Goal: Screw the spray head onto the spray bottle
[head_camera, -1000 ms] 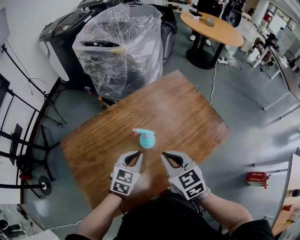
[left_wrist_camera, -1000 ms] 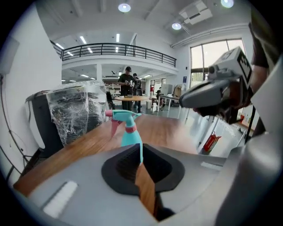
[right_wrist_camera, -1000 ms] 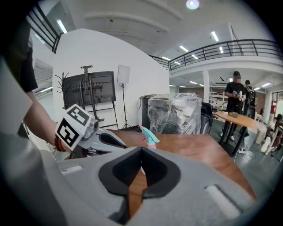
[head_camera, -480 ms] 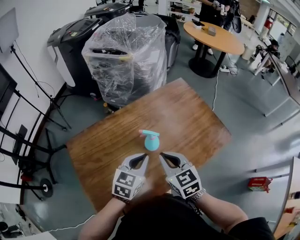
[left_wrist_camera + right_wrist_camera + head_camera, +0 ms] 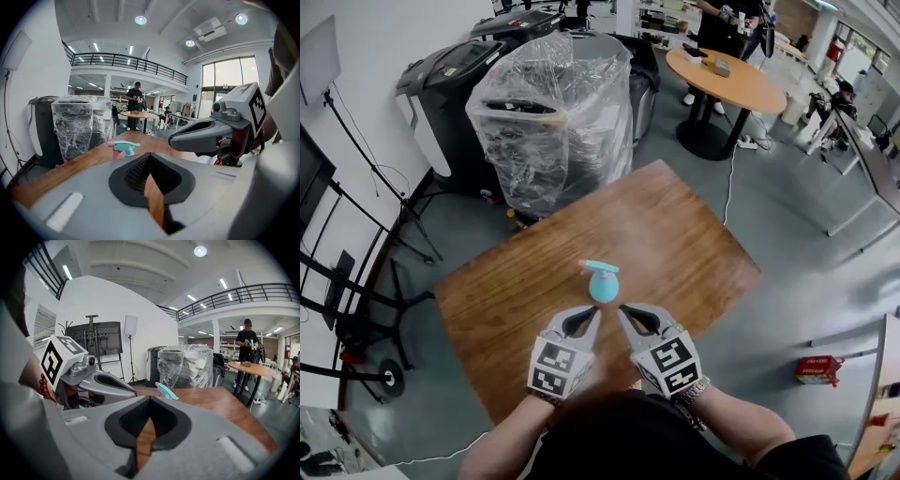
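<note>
The left tongs (image 5: 592,312) and right tongs (image 5: 624,310) are held closed, empty; the spray bottle (image 5: 602,283) just ahead may be toppled if bumped.

The left gripper (image 5: 149,155) has its grey jaws pressed together, with nothing between them. Just beyond, a teal plastic spray head with a pink nozzle (image 5: 123,147) shows above the brown wooden table (image 5: 65,168). The right gripper (image 5: 174,138) hovers alongside at the right.

Bright ceiling lights, sharp focus, fisheye-warped edges
</note>
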`<state>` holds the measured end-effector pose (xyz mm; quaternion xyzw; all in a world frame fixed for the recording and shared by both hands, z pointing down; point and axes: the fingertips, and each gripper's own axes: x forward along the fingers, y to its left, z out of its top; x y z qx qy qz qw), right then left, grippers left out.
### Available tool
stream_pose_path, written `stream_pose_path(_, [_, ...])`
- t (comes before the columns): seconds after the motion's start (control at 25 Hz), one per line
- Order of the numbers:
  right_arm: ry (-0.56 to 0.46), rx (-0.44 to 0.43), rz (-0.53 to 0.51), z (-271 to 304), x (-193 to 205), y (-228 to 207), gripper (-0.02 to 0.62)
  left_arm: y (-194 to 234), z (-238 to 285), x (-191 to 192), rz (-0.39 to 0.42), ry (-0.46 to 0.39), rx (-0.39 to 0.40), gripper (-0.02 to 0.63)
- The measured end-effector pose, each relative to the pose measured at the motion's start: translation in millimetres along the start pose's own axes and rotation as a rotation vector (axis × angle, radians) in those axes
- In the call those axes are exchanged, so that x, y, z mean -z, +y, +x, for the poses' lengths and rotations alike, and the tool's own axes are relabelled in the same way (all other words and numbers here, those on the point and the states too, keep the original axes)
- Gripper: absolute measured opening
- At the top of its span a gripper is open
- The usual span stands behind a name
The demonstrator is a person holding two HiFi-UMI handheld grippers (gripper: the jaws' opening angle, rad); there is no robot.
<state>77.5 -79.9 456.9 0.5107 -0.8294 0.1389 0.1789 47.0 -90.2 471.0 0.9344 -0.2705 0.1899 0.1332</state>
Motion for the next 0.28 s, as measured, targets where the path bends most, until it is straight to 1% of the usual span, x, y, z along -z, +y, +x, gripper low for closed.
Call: stream_pose_path(0.28, [-0.003,-0.001,0.004,-2.0,-0.6,-0.8,-0.008,-0.3,-0.3,2.0,-0.003,0.002,-0.011,0.015])
